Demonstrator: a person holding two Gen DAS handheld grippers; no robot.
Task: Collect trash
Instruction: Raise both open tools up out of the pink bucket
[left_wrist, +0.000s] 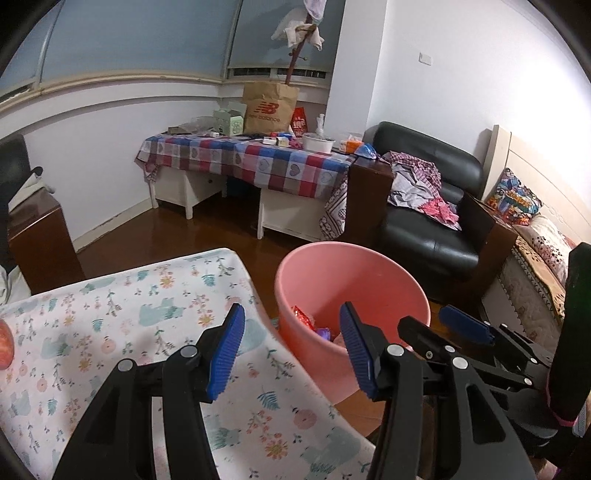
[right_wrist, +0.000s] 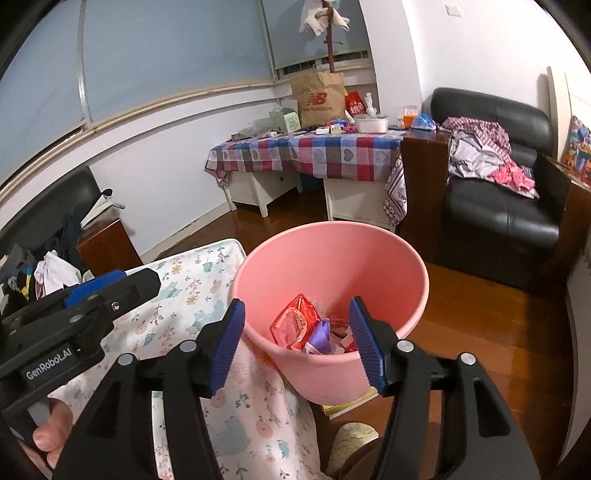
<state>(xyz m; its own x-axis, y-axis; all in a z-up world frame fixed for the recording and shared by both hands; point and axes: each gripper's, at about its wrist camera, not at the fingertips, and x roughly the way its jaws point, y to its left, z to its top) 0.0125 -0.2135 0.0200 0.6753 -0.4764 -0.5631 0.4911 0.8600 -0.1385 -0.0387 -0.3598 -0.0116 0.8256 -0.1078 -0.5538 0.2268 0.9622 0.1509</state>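
Now | both grippers apart, empty | pink bin (right_wrist: 332, 266) beside floral table (left_wrist: 110, 314) | armchair (left_wrist: 424, 229) behind

Red round thing (left_wrist: 5, 345) on floral desk (left_wrist: 110, 332): cut by left picture edge, kind unclear. Pink bin (right_wrist: 332, 258): base hidden behind desk's near-right edge and right gripper (right_wrist: 297, 341); trash in bin (right_wrist: 295, 323) partly hidden by bin wall. Small items on checked desk (right_wrist: 314, 151) too small to tell. Hand (right_wrist: 48, 435) cut by picture's left edge.
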